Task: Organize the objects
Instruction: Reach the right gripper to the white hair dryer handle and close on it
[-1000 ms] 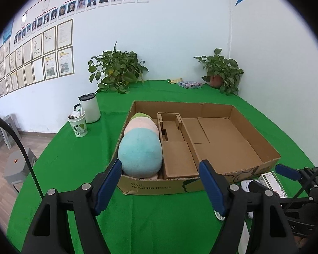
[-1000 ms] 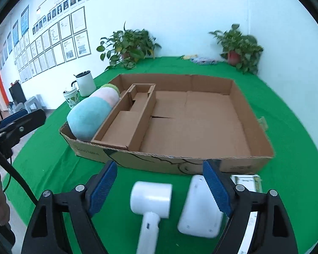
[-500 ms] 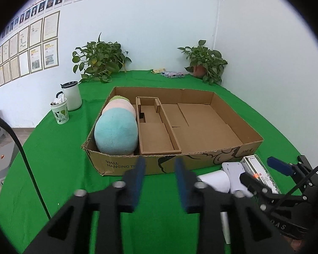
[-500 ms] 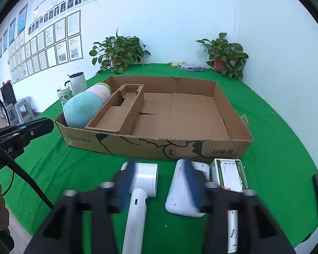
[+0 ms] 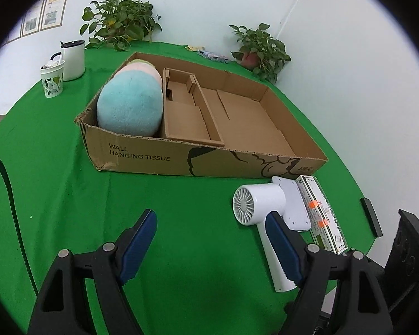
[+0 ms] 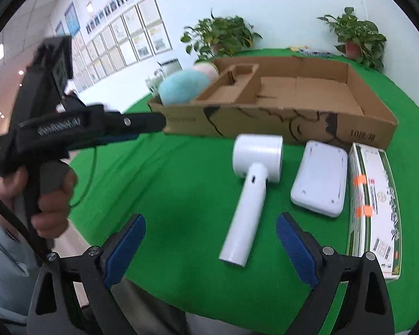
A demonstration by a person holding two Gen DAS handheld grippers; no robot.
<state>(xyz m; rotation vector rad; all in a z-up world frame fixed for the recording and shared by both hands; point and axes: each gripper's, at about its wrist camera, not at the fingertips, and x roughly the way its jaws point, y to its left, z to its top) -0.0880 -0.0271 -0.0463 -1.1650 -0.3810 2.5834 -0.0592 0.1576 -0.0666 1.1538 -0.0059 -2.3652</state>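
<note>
From the left wrist camera, the left gripper [image 5: 213, 243] hangs over the green tablecloth [image 5: 56, 167] with its blue-padded jaws spread wide and nothing between them. Its right pad overlaps the handle of a white hair dryer [image 5: 261, 201] that lies on the cloth in front of the cardboard box [image 5: 209, 162]. Just beside the dryer lie a flat white device [image 5: 294, 203] and a green-and-white carton [image 5: 322, 213], side by side. Inside the box a pastel plush pillow [image 5: 130, 103] fills the left compartment, next to a cardboard insert [image 5: 187, 117]. A white mug [image 5: 73, 60] and a patterned cup [image 5: 52, 78] stand well left of the box.

From the right wrist camera, the right gripper [image 6: 209, 248] also has its jaws wide apart, holding nothing, with the hair dryer [image 6: 251, 178] handle lying between and ahead of them. The white device [image 6: 319, 178] and carton [image 6: 374, 203] lie to its right. The left gripper [image 6: 78, 128], gripped by a hand [image 6: 46, 195], appears at left; its jaws cannot be judged here.
</note>
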